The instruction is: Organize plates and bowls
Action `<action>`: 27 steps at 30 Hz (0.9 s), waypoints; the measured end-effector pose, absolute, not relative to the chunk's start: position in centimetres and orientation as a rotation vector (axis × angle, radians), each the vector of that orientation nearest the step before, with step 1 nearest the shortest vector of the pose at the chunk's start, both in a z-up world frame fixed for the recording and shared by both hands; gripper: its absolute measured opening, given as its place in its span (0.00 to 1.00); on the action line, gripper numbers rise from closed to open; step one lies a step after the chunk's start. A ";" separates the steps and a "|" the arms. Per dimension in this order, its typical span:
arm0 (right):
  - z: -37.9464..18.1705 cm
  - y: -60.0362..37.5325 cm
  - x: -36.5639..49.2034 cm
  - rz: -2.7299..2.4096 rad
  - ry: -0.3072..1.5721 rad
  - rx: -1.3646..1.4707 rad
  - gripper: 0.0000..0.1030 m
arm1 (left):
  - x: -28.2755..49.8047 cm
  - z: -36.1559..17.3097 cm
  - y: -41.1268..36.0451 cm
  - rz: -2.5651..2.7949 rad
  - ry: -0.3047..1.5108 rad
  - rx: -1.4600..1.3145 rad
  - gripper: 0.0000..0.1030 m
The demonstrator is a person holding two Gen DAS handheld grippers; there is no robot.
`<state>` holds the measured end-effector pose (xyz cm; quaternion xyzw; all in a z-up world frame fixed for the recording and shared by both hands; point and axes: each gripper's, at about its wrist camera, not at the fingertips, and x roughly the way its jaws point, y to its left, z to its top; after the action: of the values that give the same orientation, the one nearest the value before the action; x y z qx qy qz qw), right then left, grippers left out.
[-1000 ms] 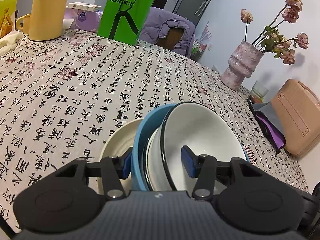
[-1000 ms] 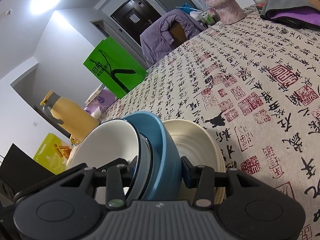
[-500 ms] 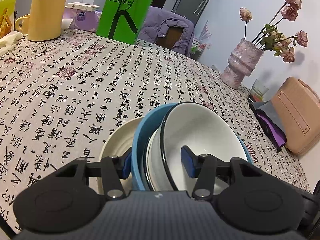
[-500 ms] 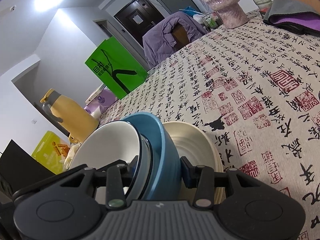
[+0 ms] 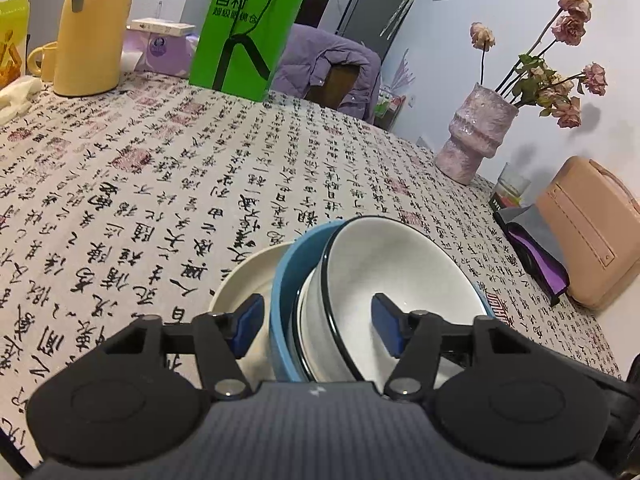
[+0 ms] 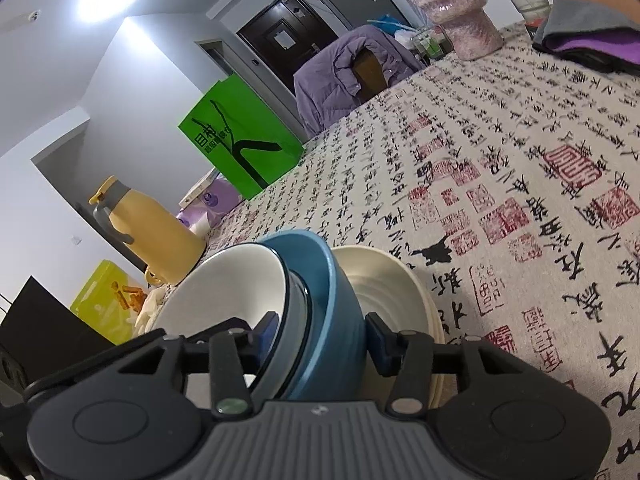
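Observation:
A blue bowl (image 5: 282, 312) with a black-rimmed white bowl (image 5: 400, 264) nested in it rests tilted on a stack of cream plates (image 5: 244, 276) on the calligraphy tablecloth. My left gripper (image 5: 318, 324) straddles the near rims, one pad outside the blue bowl, one inside the white bowl. Its jaws are opening and neither pad presses. From the opposite side my right gripper (image 6: 322, 334) straddles the blue bowl (image 6: 332, 292) and white bowl (image 6: 224, 288) over the cream plates (image 6: 388, 292). Its jaws are opening too, with thin gaps at both pads.
Along the table's far edge stand a yellow jug (image 5: 94, 28), a green paper bag (image 5: 244, 36) and a pink vase (image 5: 476, 132) of dried roses. On the right lie a glass (image 5: 514, 184), a purple cloth (image 5: 536, 252) and a pink bag (image 5: 592, 232).
Both grippers' jaws have spread wider and come off the bowl rims they pinched. The bowls and plates stay where they were, and neither hand has shifted.

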<state>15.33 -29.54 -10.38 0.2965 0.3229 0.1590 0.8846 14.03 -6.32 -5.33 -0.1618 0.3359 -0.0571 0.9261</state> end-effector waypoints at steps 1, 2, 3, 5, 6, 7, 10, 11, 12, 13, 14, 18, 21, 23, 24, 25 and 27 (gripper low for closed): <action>-10.2 -29.7 15.1 0.335 0.657 0.613 0.52 | 13.9 -5.2 -6.2 -0.117 0.682 -0.330 0.64; -9.9 -29.8 14.9 0.338 0.641 0.608 0.54 | 13.8 -5.1 -6.2 -0.117 0.673 -0.327 0.68; -9.7 -29.9 14.7 0.339 0.626 0.602 0.58 | 13.6 -5.0 -6.2 -0.116 0.664 -0.321 0.69; -9.2 -30.1 14.3 0.339 0.595 0.584 0.66 | 13.2 -4.8 -6.1 -0.115 0.640 -0.306 0.75; -9.0 -30.2 14.0 0.340 0.580 0.571 0.71 | 13.0 -4.7 -6.1 -0.116 0.628 -0.297 0.77; -8.7 -30.2 13.8 0.343 0.566 0.561 0.76 | 12.8 -4.6 -6.1 -0.116 0.620 -0.291 0.80; -8.1 -30.3 12.9 0.347 0.525 0.529 0.85 | 11.9 -4.3 -5.9 -0.123 0.584 -0.280 0.85; -7.9 -30.3 12.6 0.349 0.512 0.516 0.87 | 11.6 -4.2 -5.8 -0.123 0.570 -0.276 0.88; -7.8 -30.3 12.3 0.350 0.500 0.503 0.90 | 11.2 -4.0 -5.7 -0.122 0.555 -0.272 0.91; -7.6 -30.2 11.9 0.349 0.490 0.488 0.95 | 10.9 -3.9 -5.6 -0.122 0.539 -0.267 0.96; -7.4 -30.2 11.6 0.347 0.480 0.472 0.99 | 10.4 -3.8 -5.5 -0.123 0.517 -0.260 0.99; -6.6 -29.9 9.6 0.326 0.421 0.384 1.00 | 8.2 -3.3 -5.3 -0.114 0.424 -0.212 1.00; -6.1 -29.6 7.9 0.309 0.377 0.318 1.00 | 6.6 -3.2 -5.0 -0.103 0.376 -0.177 1.00; -5.7 -29.4 6.7 0.310 0.352 0.286 1.00 | 5.5 -3.2 -4.8 -0.095 0.349 -0.155 1.00; -5.6 -29.2 6.3 0.309 0.345 0.274 1.00 | 4.9 -3.1 -4.6 -0.094 0.337 -0.147 1.00; -5.5 -29.1 5.7 0.309 0.337 0.260 1.00 | 4.3 -3.1 -4.5 -0.093 0.325 -0.140 1.00; -5.3 -28.9 4.5 0.304 0.324 0.231 1.00 | 3.1 -3.2 -4.2 -0.089 0.307 -0.125 1.00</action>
<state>4.48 -28.93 -5.30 0.1141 0.1601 0.1505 0.9689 3.15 -4.17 -3.16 -0.0624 0.1527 -0.0441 0.9853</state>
